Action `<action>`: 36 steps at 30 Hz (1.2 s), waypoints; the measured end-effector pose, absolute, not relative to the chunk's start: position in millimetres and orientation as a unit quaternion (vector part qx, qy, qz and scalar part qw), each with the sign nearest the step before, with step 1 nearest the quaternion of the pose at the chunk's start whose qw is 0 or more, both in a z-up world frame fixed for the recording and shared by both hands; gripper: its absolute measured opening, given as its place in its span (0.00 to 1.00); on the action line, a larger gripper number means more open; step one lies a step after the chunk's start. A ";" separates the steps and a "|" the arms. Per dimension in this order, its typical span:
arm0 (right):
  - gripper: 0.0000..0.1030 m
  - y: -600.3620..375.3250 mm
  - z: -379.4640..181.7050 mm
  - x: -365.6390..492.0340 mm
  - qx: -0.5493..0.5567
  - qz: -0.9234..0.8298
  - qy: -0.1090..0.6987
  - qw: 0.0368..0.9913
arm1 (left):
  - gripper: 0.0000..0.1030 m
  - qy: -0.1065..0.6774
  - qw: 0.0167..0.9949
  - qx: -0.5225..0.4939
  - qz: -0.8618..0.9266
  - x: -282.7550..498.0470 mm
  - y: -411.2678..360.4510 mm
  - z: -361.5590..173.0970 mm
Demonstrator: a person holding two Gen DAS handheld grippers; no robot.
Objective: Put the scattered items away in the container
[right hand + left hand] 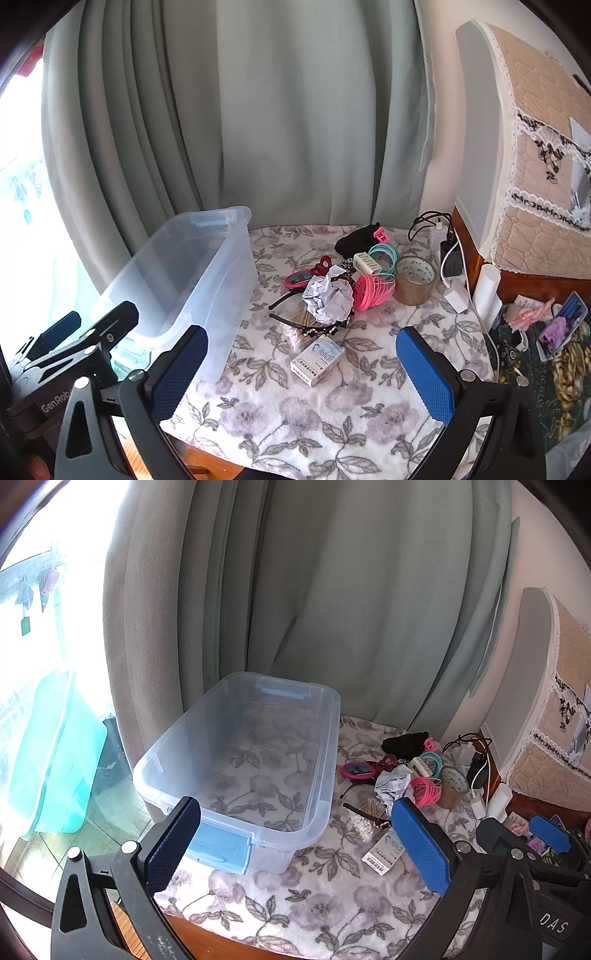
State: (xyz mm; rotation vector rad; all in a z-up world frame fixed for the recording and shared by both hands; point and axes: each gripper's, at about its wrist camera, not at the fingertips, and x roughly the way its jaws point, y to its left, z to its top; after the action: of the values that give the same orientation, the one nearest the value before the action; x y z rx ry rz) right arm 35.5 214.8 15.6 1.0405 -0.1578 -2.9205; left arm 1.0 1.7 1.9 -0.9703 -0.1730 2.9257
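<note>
Sitting on the left part of a floral cloth [295, 413] that covers the tabletop, a clear plastic container [243, 760] with pale blue latches holds nothing yet; a grey-green curtain [332, 590] hangs behind it. The scattered items lie in a heap to its right, apart from it: a crumpled paper ball [327, 295], pink hair bands [371, 291], teal hair bands [384, 254], a roll of brown tape [413, 278], a dark red hair claw [323, 266], a pink oval mirror [295, 278], a black cloth [356, 238] at the far side, black headbands [306, 325] over a bundle of cotton swabs [364, 825], and nearest, a small white medicine box [317, 360]. Chargers and cables [448, 254] sit at the far right edge.

The left tool [295, 842] hovers over the near end of the container, its jaws spread fully wide with nothing between the pads. The right tool [303, 373] hangs over the near cloth, facing the medicine box, likewise fully spread and holding nothing.
</note>
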 end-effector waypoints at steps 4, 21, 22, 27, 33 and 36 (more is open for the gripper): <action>1.00 211.4 15.6 33.7 0.333 -0.940 -0.071 0.023 | 1.00 -0.074 0.037 -0.324 0.942 -0.2 1.1 6.0; 1.00 172.8 11.0 13.2 0.365 -0.928 -0.028 0.063 | 1.00 -0.075 0.040 -0.342 0.936 -12.8 -23.0 -6.2; 1.00 173.1 11.1 13.1 0.364 -0.929 -0.028 0.062 | 1.00 -0.076 0.042 -0.342 0.936 -13.7 -22.3 -6.0; 1.00 173.8 11.6 12.6 0.362 -0.930 -0.031 0.059 | 1.00 -0.081 0.046 -0.338 0.937 -15.2 -20.2 -4.8; 1.00 174.4 12.5 13.1 0.359 -0.931 -0.030 0.055 | 1.00 -0.087 0.050 -0.336 0.937 -13.8 -19.2 -5.5; 1.00 175.1 13.2 14.8 0.358 -0.932 -0.028 0.053 | 1.00 -0.084 0.051 -0.336 0.937 -13.7 -17.9 -4.5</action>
State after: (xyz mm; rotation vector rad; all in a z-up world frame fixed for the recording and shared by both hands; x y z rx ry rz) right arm 14.8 175.1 13.2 1.0880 -0.0844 -2.8332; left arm -13.7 -17.9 -4.5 -1.0215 -0.2548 2.8510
